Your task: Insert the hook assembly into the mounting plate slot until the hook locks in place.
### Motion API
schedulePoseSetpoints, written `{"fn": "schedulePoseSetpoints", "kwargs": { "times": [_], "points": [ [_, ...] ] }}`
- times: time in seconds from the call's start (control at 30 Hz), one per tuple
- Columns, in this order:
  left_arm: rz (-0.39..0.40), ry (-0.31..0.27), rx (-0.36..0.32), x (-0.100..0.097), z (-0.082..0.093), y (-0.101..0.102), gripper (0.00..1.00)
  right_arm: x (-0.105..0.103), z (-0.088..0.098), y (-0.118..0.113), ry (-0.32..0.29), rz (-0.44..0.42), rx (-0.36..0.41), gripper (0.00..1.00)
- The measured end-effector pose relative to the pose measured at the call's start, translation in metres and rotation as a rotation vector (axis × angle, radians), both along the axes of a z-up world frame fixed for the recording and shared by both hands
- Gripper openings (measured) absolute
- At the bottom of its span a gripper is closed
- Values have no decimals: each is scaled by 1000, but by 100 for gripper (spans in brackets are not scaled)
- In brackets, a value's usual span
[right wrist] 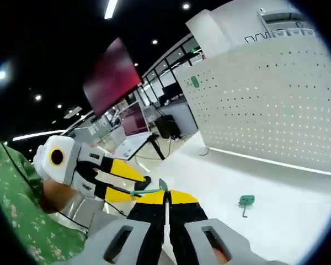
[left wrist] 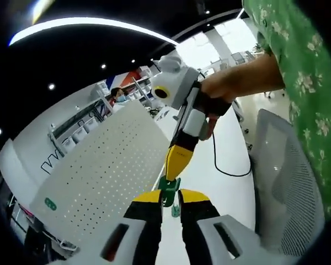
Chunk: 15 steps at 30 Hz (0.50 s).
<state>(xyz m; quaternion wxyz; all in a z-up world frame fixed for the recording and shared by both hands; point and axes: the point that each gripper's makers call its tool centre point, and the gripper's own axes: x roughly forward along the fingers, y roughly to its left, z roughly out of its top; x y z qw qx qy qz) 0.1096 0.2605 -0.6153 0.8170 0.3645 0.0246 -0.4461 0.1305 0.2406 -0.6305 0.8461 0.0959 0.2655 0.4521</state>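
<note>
I see both grippers pinching one green hook: left gripper and right gripper meet tip to tip before the pegboard.

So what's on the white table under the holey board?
One green hook lies on the table, in front of the pegboard. The grippers hide the table part nearest them.

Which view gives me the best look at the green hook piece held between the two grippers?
The left gripper view: the green hook piece sits centred between the left gripper jaws, with the right gripper pinching it from above. The right gripper view shows it only as a thin edge-on sliver.
</note>
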Motion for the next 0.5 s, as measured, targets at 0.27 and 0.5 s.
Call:
{"fn": "schedulePoseSetpoints", "kwargs": {
  "times": [0.27, 0.5],
  "points": [
    [54, -8, 66, 11, -19, -16, 10, 13, -16, 0, 27, -60, -32, 0],
    [90, -37, 143, 20, -31, -17, 9, 13, -21, 0, 46, -72, -37, 0]
  ]
}}
